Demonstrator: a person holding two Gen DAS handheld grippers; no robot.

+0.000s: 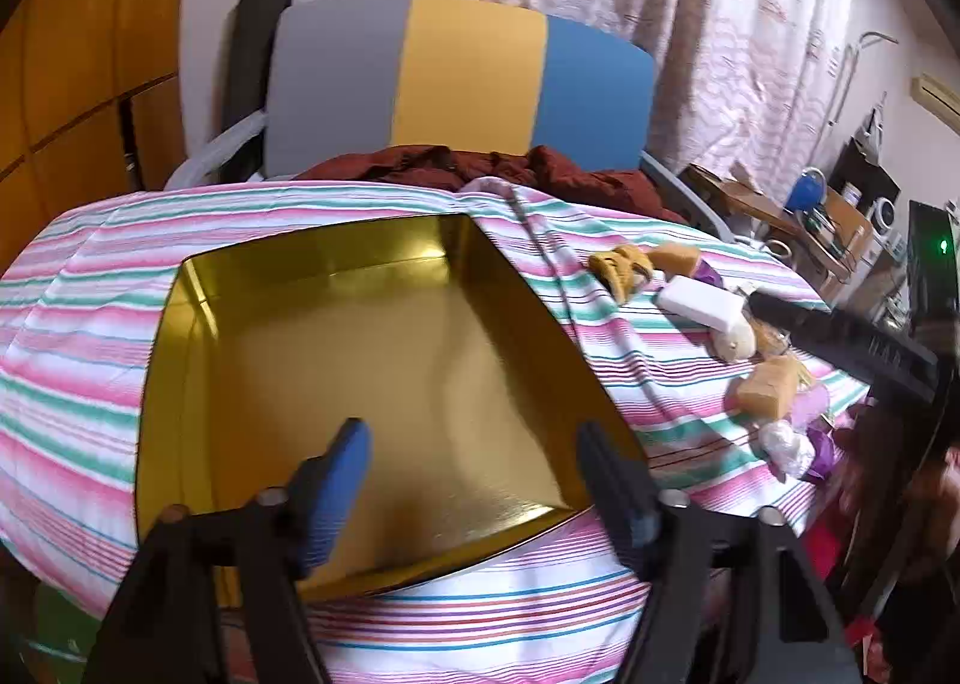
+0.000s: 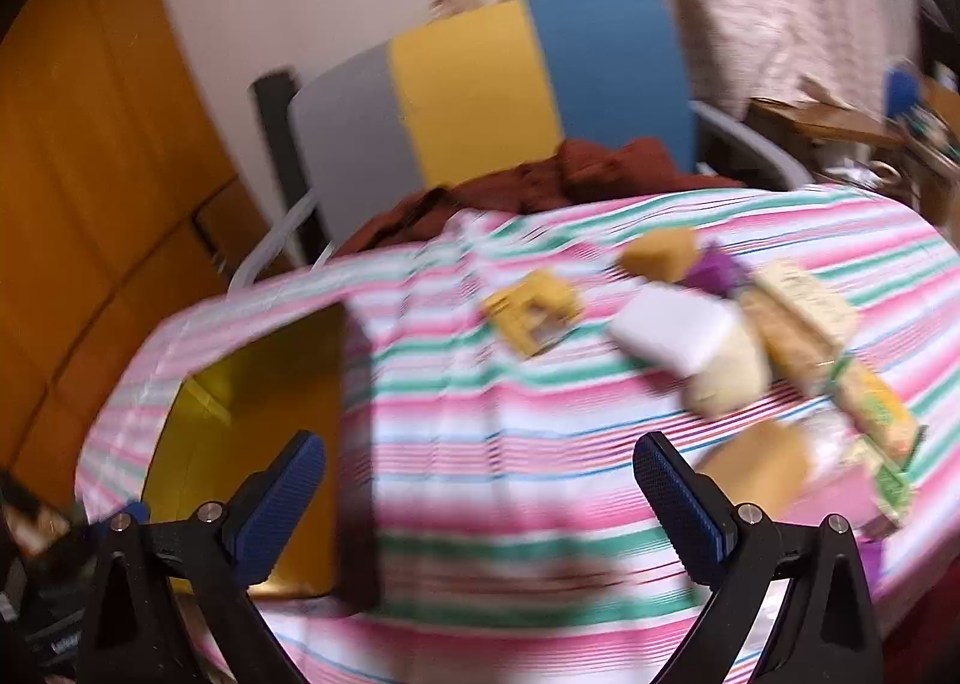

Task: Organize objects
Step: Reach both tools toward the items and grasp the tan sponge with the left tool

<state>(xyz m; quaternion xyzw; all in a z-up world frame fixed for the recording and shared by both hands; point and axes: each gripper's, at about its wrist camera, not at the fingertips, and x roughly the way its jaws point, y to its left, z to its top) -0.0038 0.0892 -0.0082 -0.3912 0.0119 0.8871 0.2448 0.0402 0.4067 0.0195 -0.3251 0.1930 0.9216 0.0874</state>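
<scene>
The left gripper (image 1: 471, 444) is spread wide and holds nothing; its 2 blue-padded fingers (image 1: 342, 480) hang over the near edge of a gold tin (image 1: 360, 372), which lies open and bare inside just ahead of it on the striped cloth (image 1: 78, 312) covering the counter. To the right of this gripper, well clear of the tin, a loose cluster sits on the cloth: a yellow piece (image 1: 618, 267), a white block (image 1: 699, 303) and an orange-brown sponge (image 1: 765, 393).

The right gripper (image 2: 480, 468) is also spread wide and empty, above bare cloth. The tin (image 2: 264, 414) lies to its left, partly behind the left finger. Ahead and to its right lie the yellow piece (image 2: 531, 312), the white block (image 2: 669, 327) and pale packets (image 2: 804, 306); this view is blurred. Beyond the counter stands a chair (image 2: 480, 90) with grey, yellow and blue panels.
</scene>
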